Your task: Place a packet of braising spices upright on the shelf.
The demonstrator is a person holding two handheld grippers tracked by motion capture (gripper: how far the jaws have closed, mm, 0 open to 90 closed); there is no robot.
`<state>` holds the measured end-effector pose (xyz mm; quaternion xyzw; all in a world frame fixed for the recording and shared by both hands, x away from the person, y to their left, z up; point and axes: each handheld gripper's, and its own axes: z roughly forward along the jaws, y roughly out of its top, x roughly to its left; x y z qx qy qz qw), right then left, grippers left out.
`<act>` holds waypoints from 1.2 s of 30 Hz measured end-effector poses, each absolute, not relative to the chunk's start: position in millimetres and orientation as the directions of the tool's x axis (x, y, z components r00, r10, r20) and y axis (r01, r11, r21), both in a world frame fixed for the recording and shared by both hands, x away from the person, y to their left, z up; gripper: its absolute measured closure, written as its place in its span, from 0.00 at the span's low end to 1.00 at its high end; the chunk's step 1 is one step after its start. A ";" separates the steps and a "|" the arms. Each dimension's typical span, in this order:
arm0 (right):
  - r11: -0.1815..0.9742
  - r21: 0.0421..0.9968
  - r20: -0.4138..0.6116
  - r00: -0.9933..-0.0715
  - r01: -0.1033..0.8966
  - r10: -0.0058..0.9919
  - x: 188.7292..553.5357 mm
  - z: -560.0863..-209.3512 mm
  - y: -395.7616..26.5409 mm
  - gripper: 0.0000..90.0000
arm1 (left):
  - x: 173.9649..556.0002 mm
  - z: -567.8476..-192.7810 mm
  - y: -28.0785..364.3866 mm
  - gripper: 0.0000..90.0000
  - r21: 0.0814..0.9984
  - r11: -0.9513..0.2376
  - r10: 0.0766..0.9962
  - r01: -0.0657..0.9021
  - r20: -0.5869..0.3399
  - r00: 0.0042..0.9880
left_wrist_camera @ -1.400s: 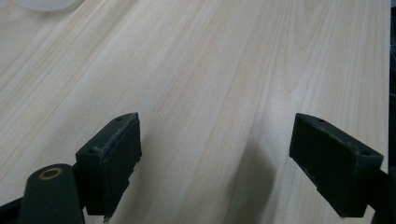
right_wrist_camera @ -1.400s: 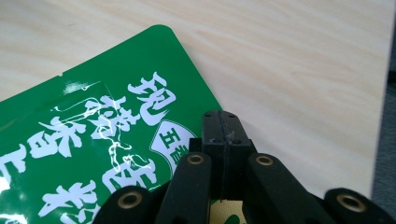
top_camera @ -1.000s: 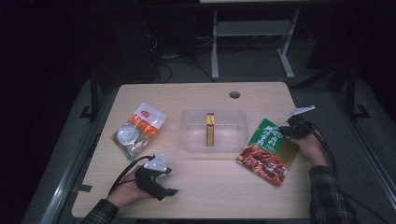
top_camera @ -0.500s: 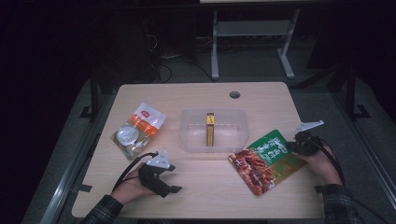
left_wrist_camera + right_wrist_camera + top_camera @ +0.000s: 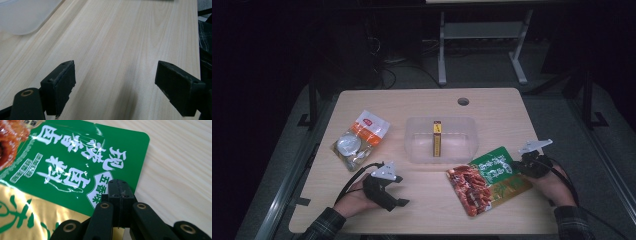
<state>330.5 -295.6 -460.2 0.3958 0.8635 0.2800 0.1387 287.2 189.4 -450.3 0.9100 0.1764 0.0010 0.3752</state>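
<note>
the pale wooden table (image 5: 427,107) carries a clear plastic tub (image 5: 440,140) holding one slim yellow box (image 5: 437,138), so the packing looks barely begun. the glossy green and gold snack pouch (image 5: 489,179) lies flat near the table's front right, outside the tub, its edge pinched by the right gripper (image 5: 119,188). the crinkly orange and white packet (image 5: 360,139) waits at the left. the left gripper (image 5: 115,83) rests released, jaws wide over bare wood.

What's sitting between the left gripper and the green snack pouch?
Nothing: in the high view, bare table separates the left gripper from the green snack pouch.
</note>
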 end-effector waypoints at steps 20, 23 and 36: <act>0.656 0.590 0.021 -0.820 0.472 0.571 302.3 -458.7 -245.8 1.00 | 286.9 -449.2 190.6 0.18 0.691 -0.647 0.335 0.321 -0.120 0.935; 0.673 0.588 0.007 -0.834 0.449 0.551 297.5 -458.1 -236.4 1.00 | 286.2 -449.2 189.9 0.18 0.691 -0.648 0.335 0.322 -0.121 0.934; 0.745 0.566 -0.049 -0.888 0.353 0.458 270.0 -455.7 -185.7 1.00 | 286.4 -449.2 186.3 0.18 0.682 -0.663 0.323 0.308 -0.111 0.940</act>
